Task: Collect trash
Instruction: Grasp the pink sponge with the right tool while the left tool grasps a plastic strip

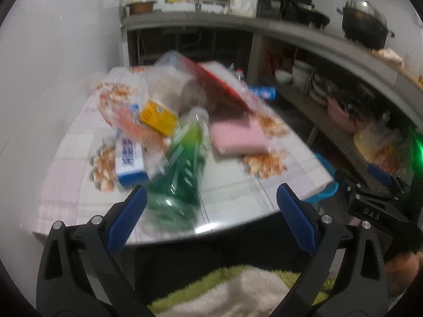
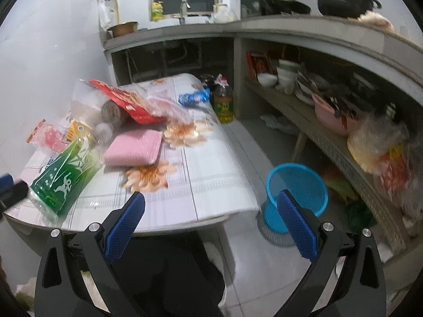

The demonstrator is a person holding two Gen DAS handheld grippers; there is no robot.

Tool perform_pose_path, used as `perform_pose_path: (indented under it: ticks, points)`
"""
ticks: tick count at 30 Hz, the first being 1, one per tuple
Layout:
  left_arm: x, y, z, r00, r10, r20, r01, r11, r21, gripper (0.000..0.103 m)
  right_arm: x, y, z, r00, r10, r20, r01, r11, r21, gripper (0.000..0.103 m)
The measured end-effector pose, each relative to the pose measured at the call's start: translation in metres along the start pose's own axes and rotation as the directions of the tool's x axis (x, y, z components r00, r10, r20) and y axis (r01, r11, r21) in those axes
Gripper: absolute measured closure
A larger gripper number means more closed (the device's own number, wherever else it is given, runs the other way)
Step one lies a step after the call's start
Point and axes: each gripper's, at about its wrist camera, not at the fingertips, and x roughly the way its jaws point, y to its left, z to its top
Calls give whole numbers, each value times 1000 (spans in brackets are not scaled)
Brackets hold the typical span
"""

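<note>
A green plastic bottle lies on the small table, its base toward me; it also shows in the right wrist view. Around it lie a yellow carton, a blue-and-white box, a pink packet and a red-and-clear bag. My left gripper is open and empty, just short of the bottle's base. My right gripper is open and empty, above the table's near right edge. A blue mesh waste basket stands on the floor right of the table.
A blue wrapper lies at the table's far edge, an oil bottle on the floor behind. A concrete counter with pots and a shelf of bowls runs along the right. The right gripper's body shows in the left view.
</note>
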Motion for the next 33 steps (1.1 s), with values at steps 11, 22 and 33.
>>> perform_pose_path:
  ticks: [11,22,33]
  points:
    - [5,74,49,988,100,118,-87,990,-113,9,56,41,58,926,372,-62,-374,885,-275,6]
    - [41,140,66,993,74,88,-44,952,-302,9,163,43,104,778,573,-258,-583,812,44,8]
    - [74,165,68,999,6,52,14,929,-370,50,190,51,83,745,550,-378,-537,830,149,79]
